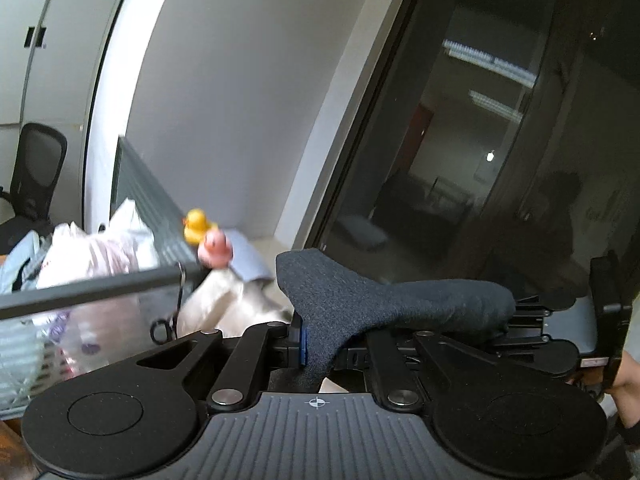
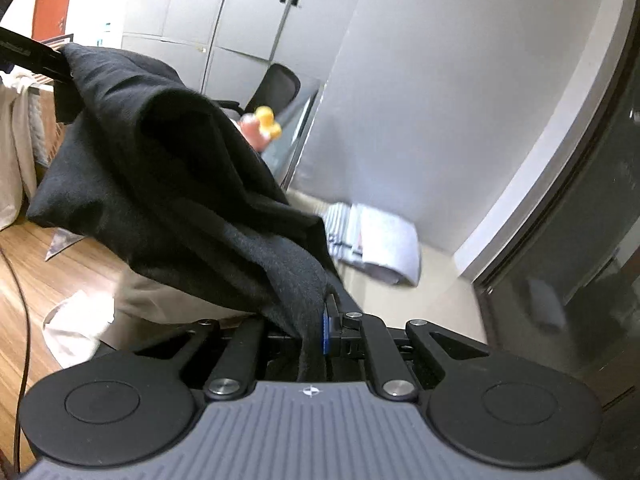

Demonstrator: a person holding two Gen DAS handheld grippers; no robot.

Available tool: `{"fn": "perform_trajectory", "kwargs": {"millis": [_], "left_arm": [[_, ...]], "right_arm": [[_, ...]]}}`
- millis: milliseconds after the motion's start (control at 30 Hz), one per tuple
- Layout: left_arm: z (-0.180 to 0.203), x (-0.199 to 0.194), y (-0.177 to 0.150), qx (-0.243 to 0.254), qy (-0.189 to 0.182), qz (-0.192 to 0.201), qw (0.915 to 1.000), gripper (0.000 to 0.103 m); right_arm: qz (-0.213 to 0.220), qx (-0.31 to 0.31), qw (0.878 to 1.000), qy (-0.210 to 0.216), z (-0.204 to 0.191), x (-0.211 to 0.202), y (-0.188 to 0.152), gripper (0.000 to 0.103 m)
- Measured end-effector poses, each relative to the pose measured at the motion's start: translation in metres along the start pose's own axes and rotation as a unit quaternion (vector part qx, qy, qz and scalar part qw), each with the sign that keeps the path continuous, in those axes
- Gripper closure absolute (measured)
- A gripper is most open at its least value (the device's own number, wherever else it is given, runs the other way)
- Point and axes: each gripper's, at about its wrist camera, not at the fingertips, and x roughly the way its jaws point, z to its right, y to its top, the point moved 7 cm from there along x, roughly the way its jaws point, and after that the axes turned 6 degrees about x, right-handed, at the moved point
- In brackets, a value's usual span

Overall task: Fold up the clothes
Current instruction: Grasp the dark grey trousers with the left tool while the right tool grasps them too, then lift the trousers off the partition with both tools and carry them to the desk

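Left of the black garment [image 1: 384,304], a clear plastic bin [image 1: 80,320] holds crumpled pale laundry [image 1: 100,256], with a yellow toy duck [image 1: 197,226] and a pink toy [image 1: 216,249] just beyond its rim. The left tongs [image 1: 304,340] are nearly closed, pinching a fold of the garment, which rises as a ridge above them and stretches away to the right. The right tongs [image 2: 320,332] are likewise narrowed onto another part of the same garment [image 2: 168,184], whose bulk sags in a loose pouch to the left of the grip. Two separated grips probably serve to lift the garment clear and spread it between the hands before folding. Beneath the garment lies pale cloth [image 2: 80,332] over the wooden counter [image 2: 60,264]. To the garment's right, a folded stack of striped and grey clothes [image 2: 376,240] rests on the counter near the wall [image 2: 440,100]. Open room lies between that stack and the garment; farther right, the wall and a dark glass partition [image 2: 580,220] bound any sweep.
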Motion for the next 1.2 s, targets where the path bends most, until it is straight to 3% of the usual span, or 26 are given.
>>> {"fn": "perform_trajectory", "kwargs": {"millis": [167, 433, 700, 867, 1200], "left_arm": [[-0.012, -0.052, 0.01, -0.009, -0.001, 0.039, 0.9992, 0.092], [-0.073, -0.139, -0.009, -0.036, 0.043, 0.068, 0.9961, 0.093], [-0.148, -0.214, -0.067, -0.061, 0.067, 0.03, 0.9954, 0.093], [-0.184, -0.251, -0.105, -0.06, 0.076, -0.011, 0.9953, 0.093], [-0.245, -0.316, -0.151, -0.058, 0.119, -0.037, 0.9905, 0.092]], "right_arm": [[-0.014, -0.047, 0.999, 0.007, -0.043, -0.031, 0.025, 0.094], [-0.008, -0.108, 0.994, 0.022, -0.156, -0.052, 0.052, 0.094], [0.012, -0.109, 0.994, 0.026, -0.289, -0.052, 0.088, 0.093], [0.007, -0.087, 0.995, 0.047, -0.359, -0.05, 0.073, 0.093], [-0.032, -0.044, 0.993, 0.109, -0.445, -0.023, 0.046, 0.097]]}}
